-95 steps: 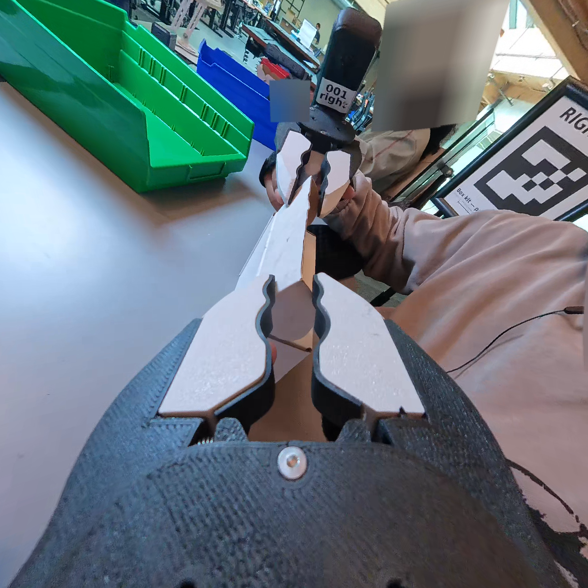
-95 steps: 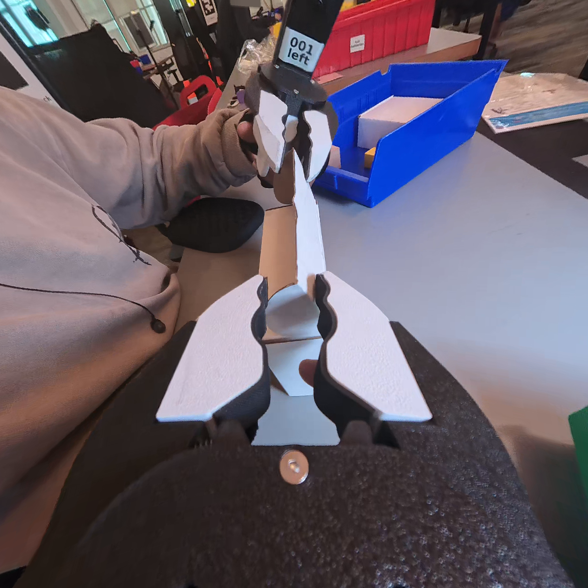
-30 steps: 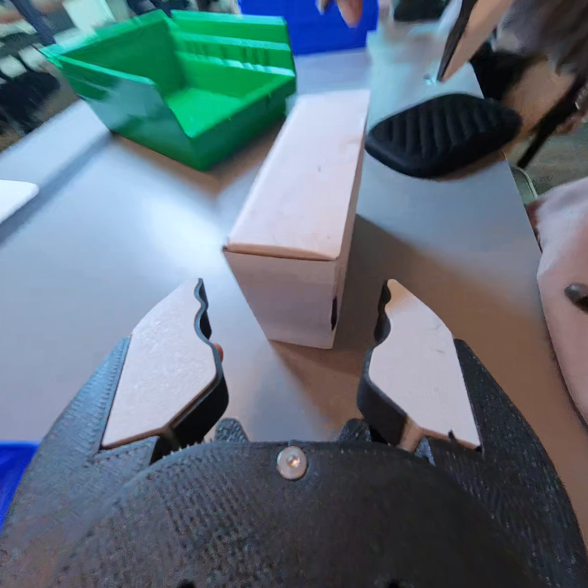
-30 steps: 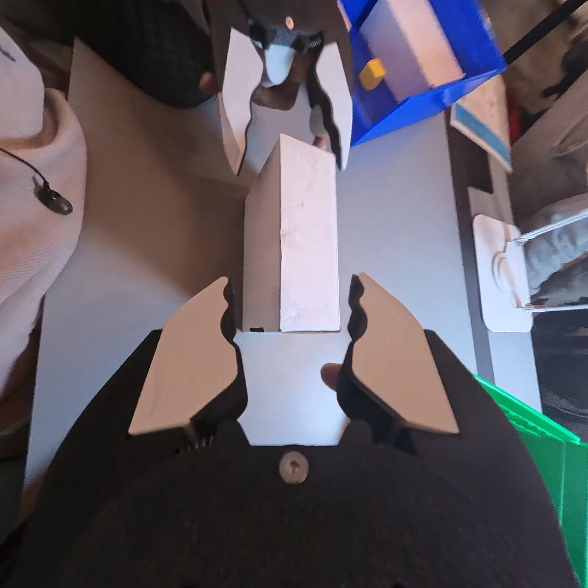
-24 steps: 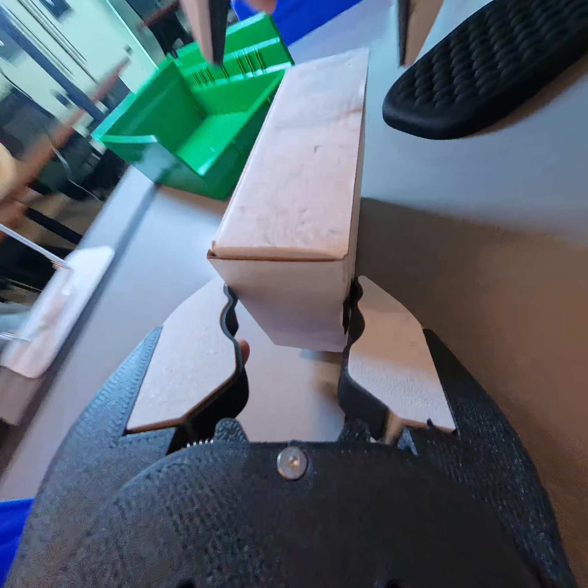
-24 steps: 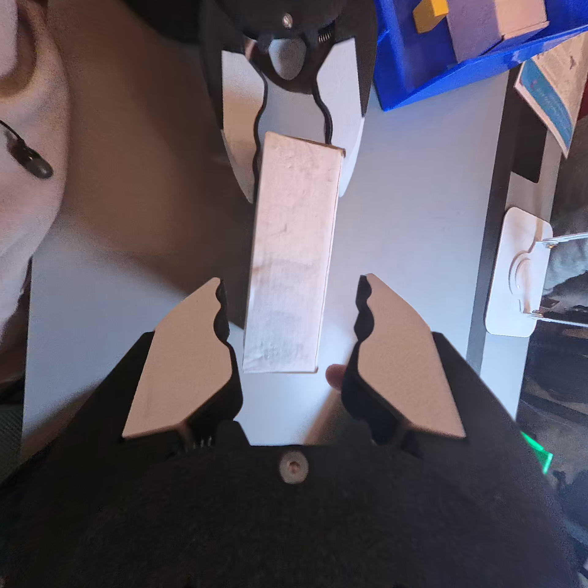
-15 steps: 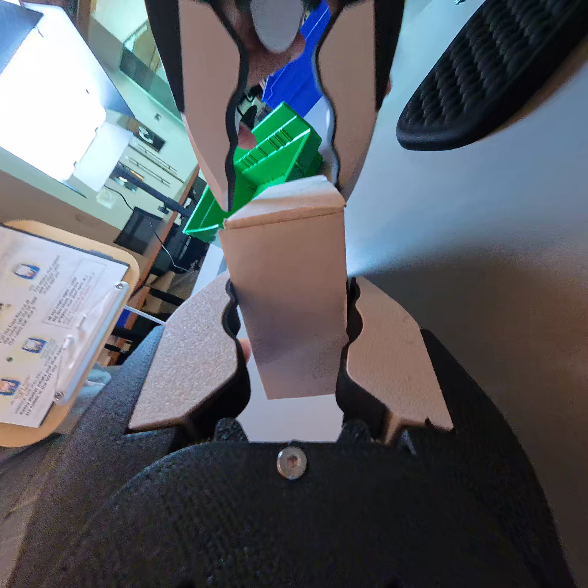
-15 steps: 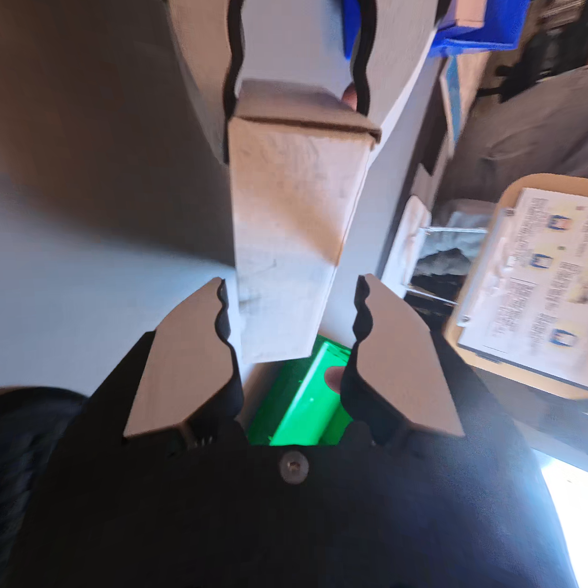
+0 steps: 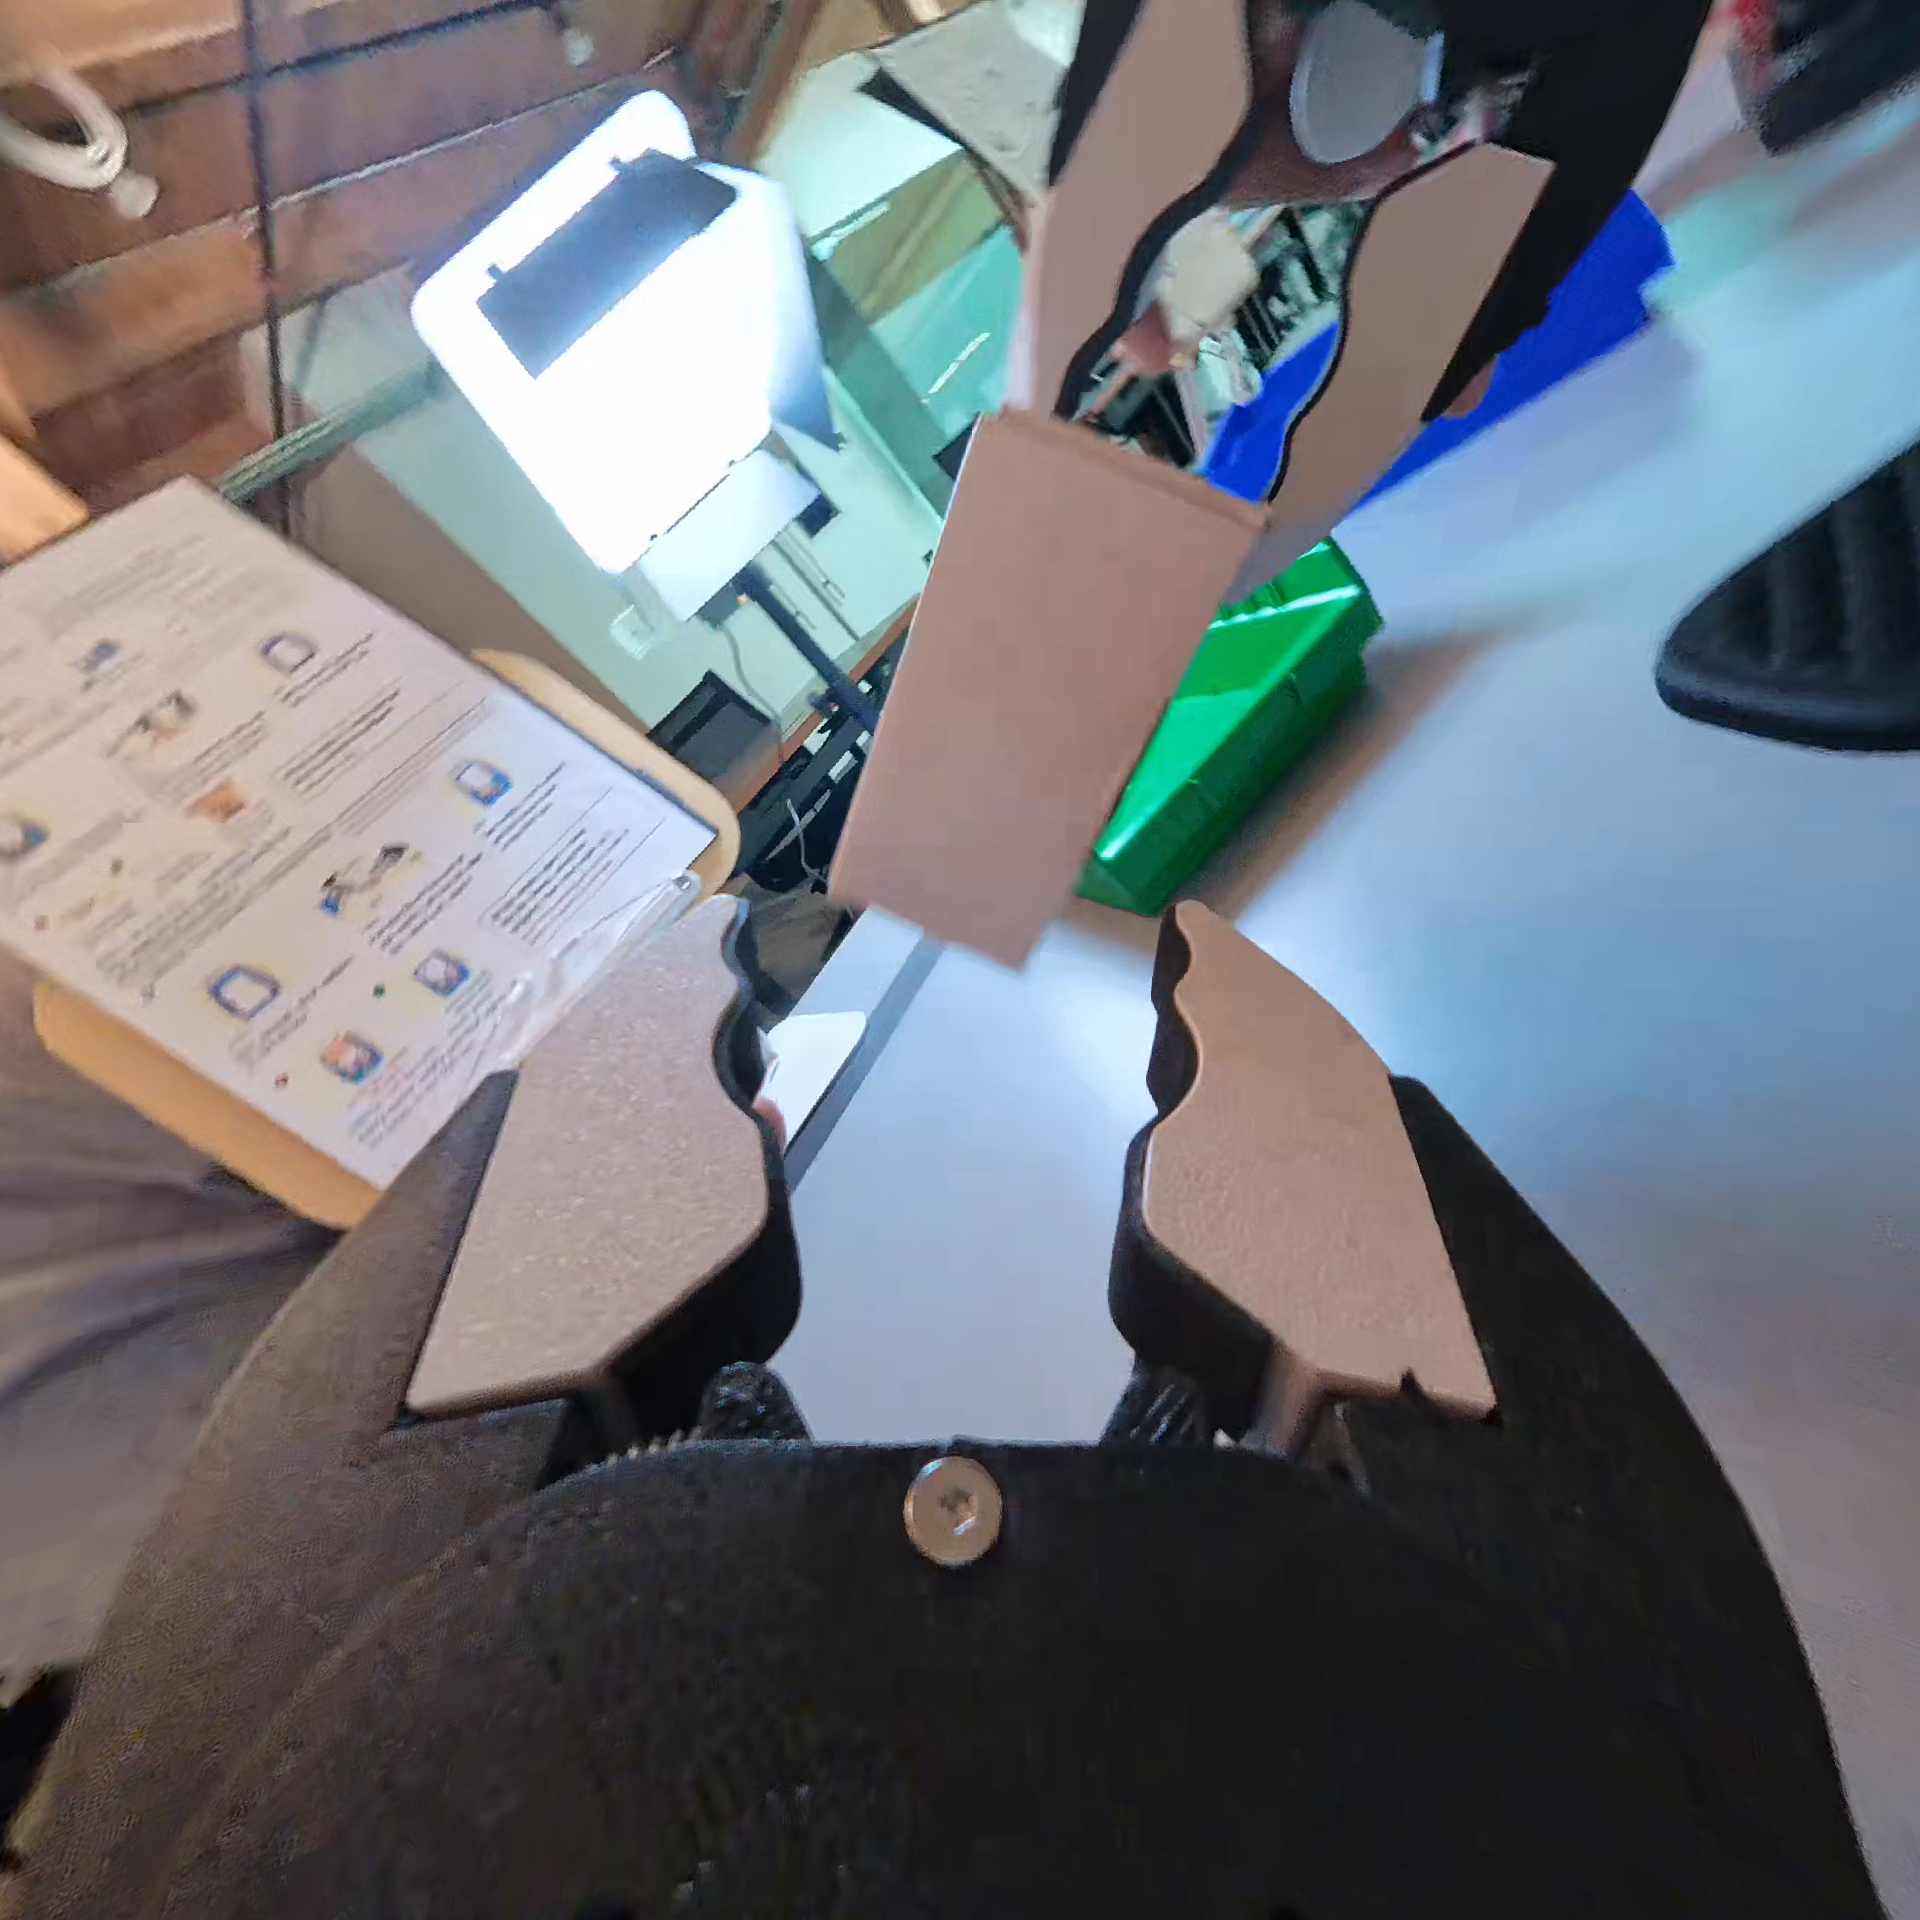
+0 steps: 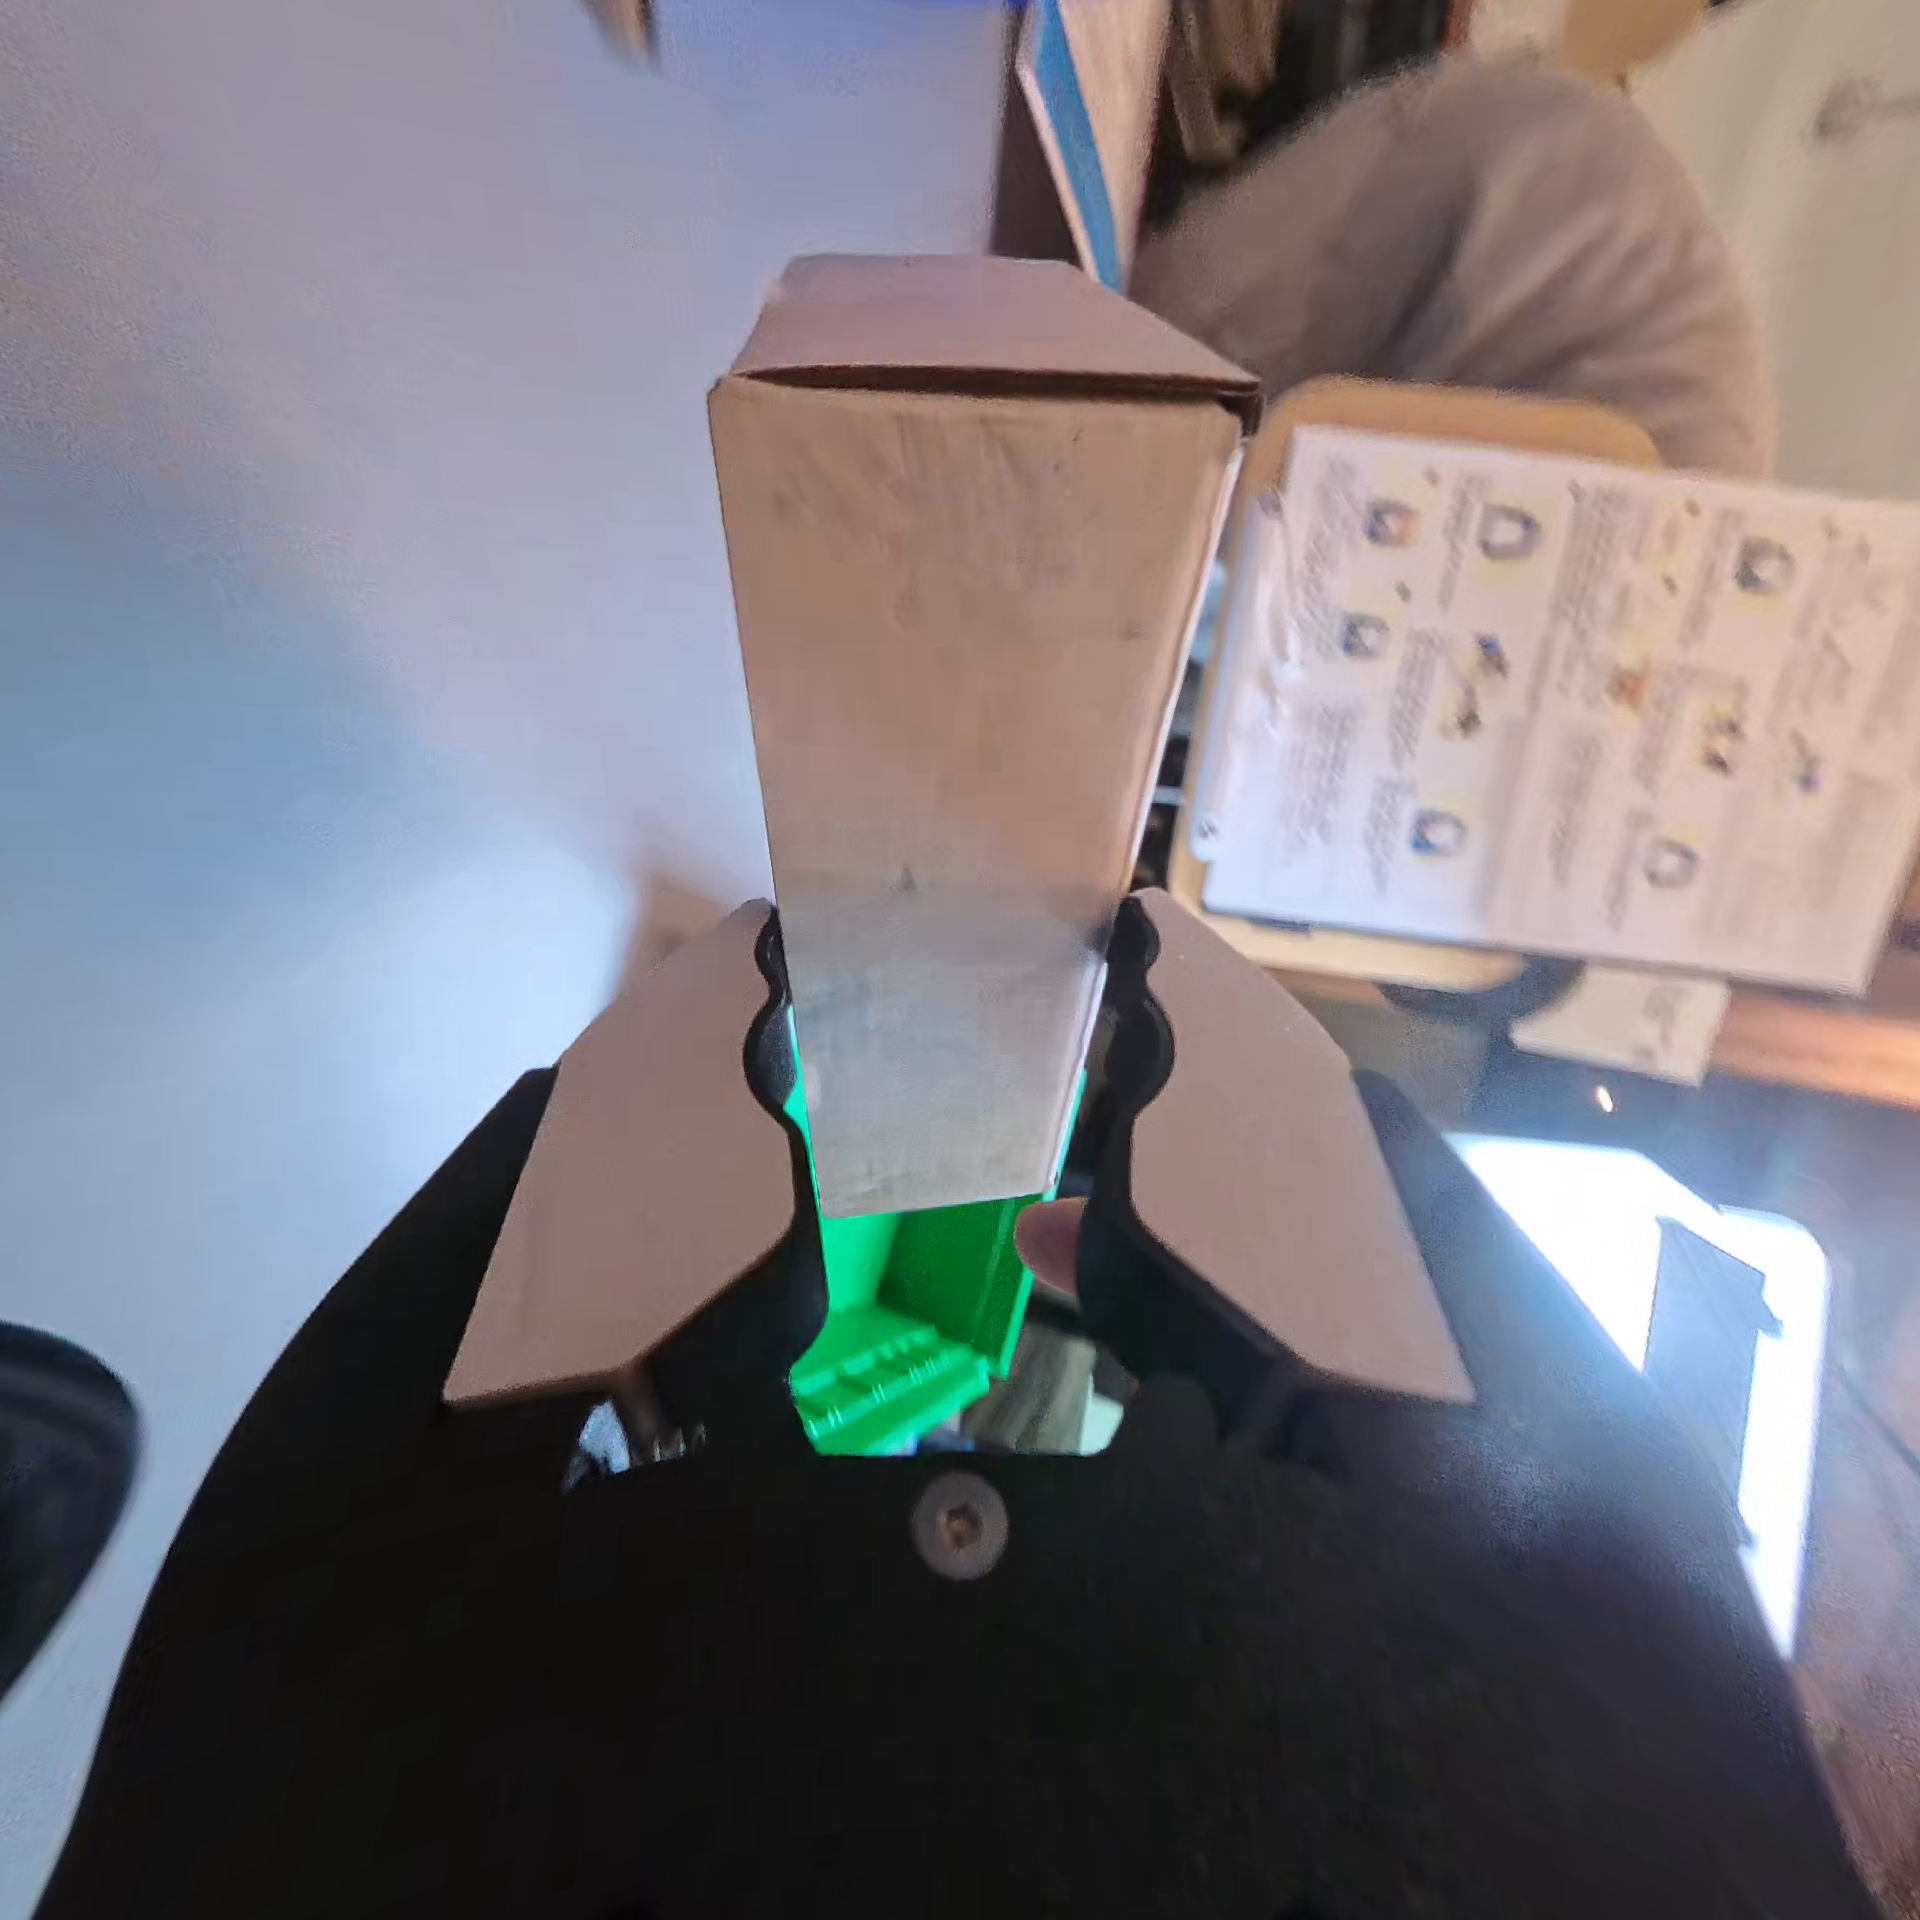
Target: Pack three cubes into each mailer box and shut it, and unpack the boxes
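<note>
A shut tan mailer box (image 10: 966, 644) hangs in the air, tilted, above the grey table (image 9: 1558, 1039). My right gripper (image 10: 945, 925) is shut on one end of it, with the jaws pressed on both side walls. In the left wrist view the box (image 9: 1039, 686) hangs from the right gripper (image 9: 1143, 457) at the top. My left gripper (image 9: 956, 935) is open and empty, just short of the box's free end and not touching it. No cubes are in view.
A green bin (image 9: 1236, 748) stands on the table behind and below the box, and shows under it in the right wrist view (image 10: 914, 1309). A blue bin (image 9: 1558, 343) stands farther back. A black ridged pad (image 9: 1818, 665) lies right. A clipboard with a sheet (image 9: 312, 810) is left.
The box was lifted off the table. My left gripper, shut on its end half a second ago, has opened and drawn back. My right gripper has closed on the other end.
</note>
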`<state>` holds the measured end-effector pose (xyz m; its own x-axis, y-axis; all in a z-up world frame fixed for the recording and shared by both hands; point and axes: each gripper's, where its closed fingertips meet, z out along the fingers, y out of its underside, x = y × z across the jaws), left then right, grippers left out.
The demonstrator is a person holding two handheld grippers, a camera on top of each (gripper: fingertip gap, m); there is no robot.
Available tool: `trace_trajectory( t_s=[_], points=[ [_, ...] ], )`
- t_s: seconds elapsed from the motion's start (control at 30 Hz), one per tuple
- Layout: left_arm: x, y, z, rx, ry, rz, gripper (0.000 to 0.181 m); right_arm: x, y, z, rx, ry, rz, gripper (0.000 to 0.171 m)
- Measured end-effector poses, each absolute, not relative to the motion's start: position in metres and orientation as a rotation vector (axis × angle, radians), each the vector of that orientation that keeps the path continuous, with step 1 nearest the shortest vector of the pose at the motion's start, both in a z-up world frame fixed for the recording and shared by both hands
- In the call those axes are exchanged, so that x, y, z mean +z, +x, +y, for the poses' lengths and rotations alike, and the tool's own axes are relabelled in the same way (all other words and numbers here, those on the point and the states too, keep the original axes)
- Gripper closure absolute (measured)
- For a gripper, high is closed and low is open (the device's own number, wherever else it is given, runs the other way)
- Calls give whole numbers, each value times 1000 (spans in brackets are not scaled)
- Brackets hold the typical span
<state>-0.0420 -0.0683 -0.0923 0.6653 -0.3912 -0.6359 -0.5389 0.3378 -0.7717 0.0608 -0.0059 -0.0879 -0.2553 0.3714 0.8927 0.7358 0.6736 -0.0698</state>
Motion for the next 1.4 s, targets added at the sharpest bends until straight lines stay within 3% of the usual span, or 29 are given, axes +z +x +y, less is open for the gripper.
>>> trace_trajectory(
  t_s=[0.03,0.2,0.33,0.67,1.4],
  points=[
    [-91,-49,-67,84,-1294,855,109,-77,68,7,-498,-901,-1823,113],
    [-96,-76,-60,-29,-1387,698,115,-38,112,88,-733,-1058,-1600,113],
    [-97,-87,-57,-76,-1412,633,117,-38,145,155,-874,-1189,-1495,112],
    [-114,-87,-52,-88,-1461,623,120,-131,165,275,-1031,-1399,-1484,113],
    [-136,-90,-47,-77,-1522,639,125,-201,178,308,-1153,-1466,-1524,114]
  ],
)
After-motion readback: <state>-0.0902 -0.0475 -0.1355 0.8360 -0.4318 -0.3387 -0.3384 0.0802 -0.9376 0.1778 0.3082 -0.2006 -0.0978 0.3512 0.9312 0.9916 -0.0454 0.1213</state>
